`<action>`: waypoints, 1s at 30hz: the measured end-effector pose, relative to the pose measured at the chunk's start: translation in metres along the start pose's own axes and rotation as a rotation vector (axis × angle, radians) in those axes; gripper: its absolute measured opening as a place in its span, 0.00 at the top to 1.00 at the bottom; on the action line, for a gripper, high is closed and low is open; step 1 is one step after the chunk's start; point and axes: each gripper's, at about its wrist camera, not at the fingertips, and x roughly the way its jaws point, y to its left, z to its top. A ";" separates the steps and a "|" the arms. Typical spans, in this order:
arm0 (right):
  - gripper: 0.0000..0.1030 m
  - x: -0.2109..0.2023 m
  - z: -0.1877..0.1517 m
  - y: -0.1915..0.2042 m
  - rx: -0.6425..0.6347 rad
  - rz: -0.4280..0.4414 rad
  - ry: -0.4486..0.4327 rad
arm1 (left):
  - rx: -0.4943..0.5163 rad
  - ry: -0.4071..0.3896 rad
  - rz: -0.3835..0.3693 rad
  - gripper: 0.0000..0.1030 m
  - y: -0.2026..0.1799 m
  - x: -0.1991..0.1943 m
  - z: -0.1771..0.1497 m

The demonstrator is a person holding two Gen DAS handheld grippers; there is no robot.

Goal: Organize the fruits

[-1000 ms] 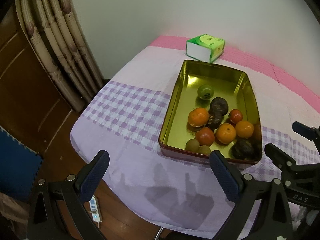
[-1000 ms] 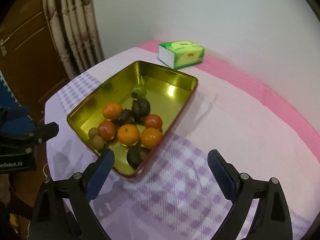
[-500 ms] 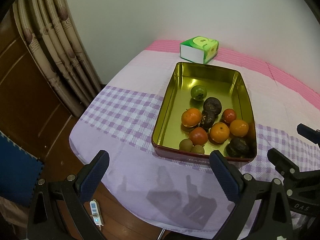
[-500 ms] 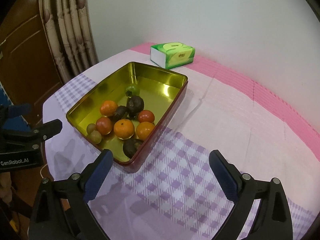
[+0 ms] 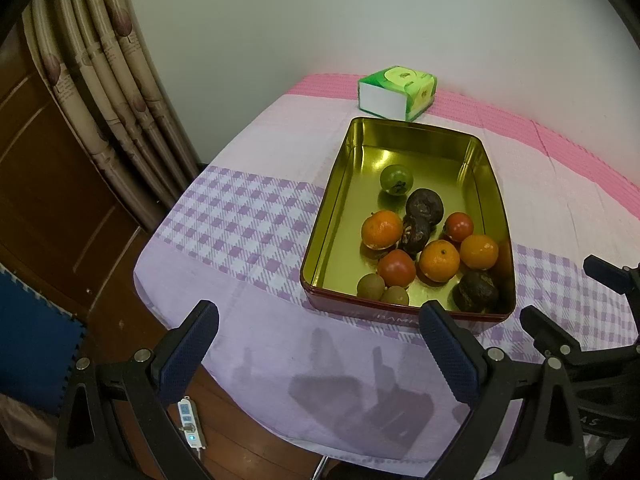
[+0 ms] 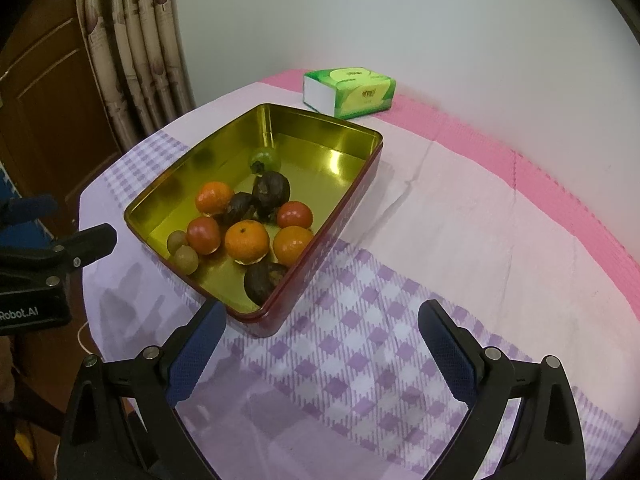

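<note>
A table covered with a lilac, purple-checked and pink cloth (image 5: 256,216) stands in a room corner, against a pale wall with a patterned curtain (image 5: 108,92) and a brown wooden door to the left.

Nearest the cameras, the left gripper (image 5: 318,354) hangs over the near table edge with its two blue-padded fingers spread wide apart, nothing between them. A white power strip (image 5: 190,426) lies on the wooden floor below it. The right gripper (image 6: 322,344) hangs over the checked part of the cloth, fingers likewise wide apart and holding nothing; its left finger sits just in front of the near corner of the tin.

Beyond the grippers, a rectangular gold-lined tin (image 5: 344,184) with a dark red outer wall rests on the cloth. All the fruit lies inside it, gathered in the near half. Closest to the front wall are two small brownish-green round fruits (image 5: 371,285), touching each other, and a dark wrinkled fruit (image 5: 478,290) in the near right corner. Behind these sit a red tomato (image 5: 396,267) and two oranges (image 5: 439,261) side by side. Farther in lie a third orange (image 5: 381,229), a second tomato (image 5: 459,227), and two dark wrinkled fruits (image 5: 424,208) pressed together between them. A green fruit (image 5: 396,179) sits alone farther back; the far end of the tin holds nothing.

Behind the tin, near the wall, stands a green and white tissue pack (image 5: 396,92) on the pink stripe.
</note>
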 end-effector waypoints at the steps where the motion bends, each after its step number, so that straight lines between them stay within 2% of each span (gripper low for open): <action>1: 0.06 0.000 0.000 0.000 0.000 -0.001 0.003 | 0.000 0.000 0.000 0.03 0.000 0.000 0.000; 30: 0.06 0.006 -0.002 0.003 -0.001 0.000 0.019 | 0.002 0.002 -0.003 0.03 -0.001 0.002 -0.002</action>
